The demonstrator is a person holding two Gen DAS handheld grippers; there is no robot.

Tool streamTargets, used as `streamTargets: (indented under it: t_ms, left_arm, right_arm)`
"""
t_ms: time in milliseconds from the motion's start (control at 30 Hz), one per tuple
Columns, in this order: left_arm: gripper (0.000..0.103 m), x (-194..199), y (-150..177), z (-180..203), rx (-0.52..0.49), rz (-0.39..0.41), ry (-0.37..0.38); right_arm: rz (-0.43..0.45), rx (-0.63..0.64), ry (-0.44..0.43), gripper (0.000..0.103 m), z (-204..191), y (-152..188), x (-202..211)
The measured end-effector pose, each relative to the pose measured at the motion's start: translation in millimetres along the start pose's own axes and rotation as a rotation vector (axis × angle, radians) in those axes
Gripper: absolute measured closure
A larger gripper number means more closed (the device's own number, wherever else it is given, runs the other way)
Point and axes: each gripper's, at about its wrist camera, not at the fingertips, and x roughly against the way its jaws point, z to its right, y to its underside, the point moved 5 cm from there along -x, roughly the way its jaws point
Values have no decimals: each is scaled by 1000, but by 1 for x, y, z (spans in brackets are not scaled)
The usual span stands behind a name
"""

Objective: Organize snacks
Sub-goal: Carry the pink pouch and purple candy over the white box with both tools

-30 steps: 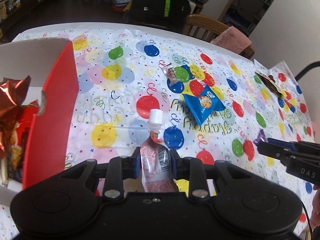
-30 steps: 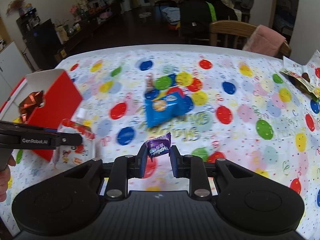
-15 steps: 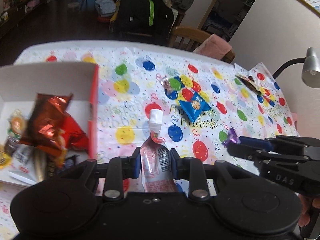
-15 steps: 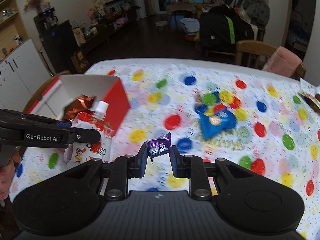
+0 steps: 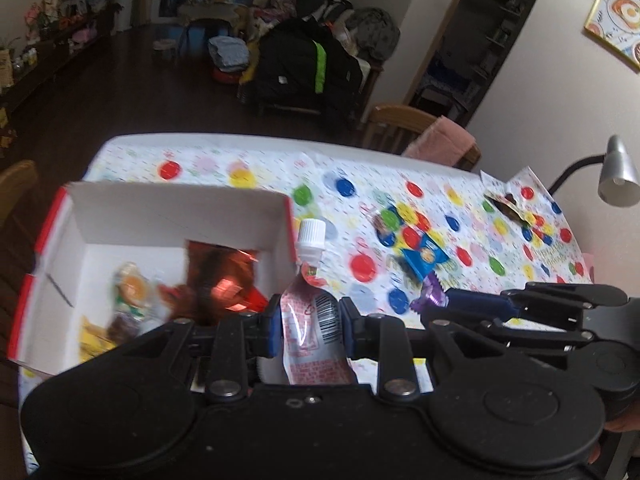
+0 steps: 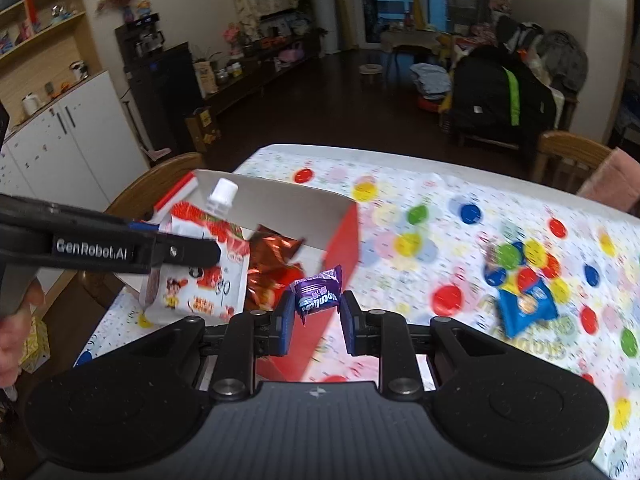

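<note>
Snacks are in both claws. Left claw [image 5: 307, 322] is clamped on a pouch [image 5: 310, 312] with a white cap [image 5: 311, 238], held upright in the air beside the right wall of the box [image 5: 168, 216]; in the right wrist view the same pouch [image 6: 200, 276] hangs over the box's [image 6: 288, 210] near corner, pinched in that claw [image 6: 176, 250]. Right claw [image 6: 316, 316] is clamped on a purple candy [image 6: 318, 294], held above the red outer side of the box; from the left wrist view the candy [image 5: 430, 294] shows at the tip of that claw [image 5: 444, 300], just right of the pouch. Inside the box lie a red foil bag [image 5: 222, 276] and several small wrapped snacks, blurred. On the dotted bench cloth [image 5: 360, 184], a blue packet [image 5: 426, 258] rests well apart from the box, with a small clear-wrapped sweet [image 5: 382, 224] near it and a dark wrapper [image 5: 508, 206] farther right. A hand [image 6: 16, 320] grips the left tool's handle.
</note>
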Motion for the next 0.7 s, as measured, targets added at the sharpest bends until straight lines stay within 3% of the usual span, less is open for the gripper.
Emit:
streamTargets:
  t_ms: [300,700]
  left_arm:
    - [77,14,-16,-71,54,43,-111]
    - [77,-4,-24,-152,89,3,-242]
  right_arm:
    - [-33,50,-20,79,-40,-21,-40]
    - [-80,100,-45,79,-77,-49,-103]
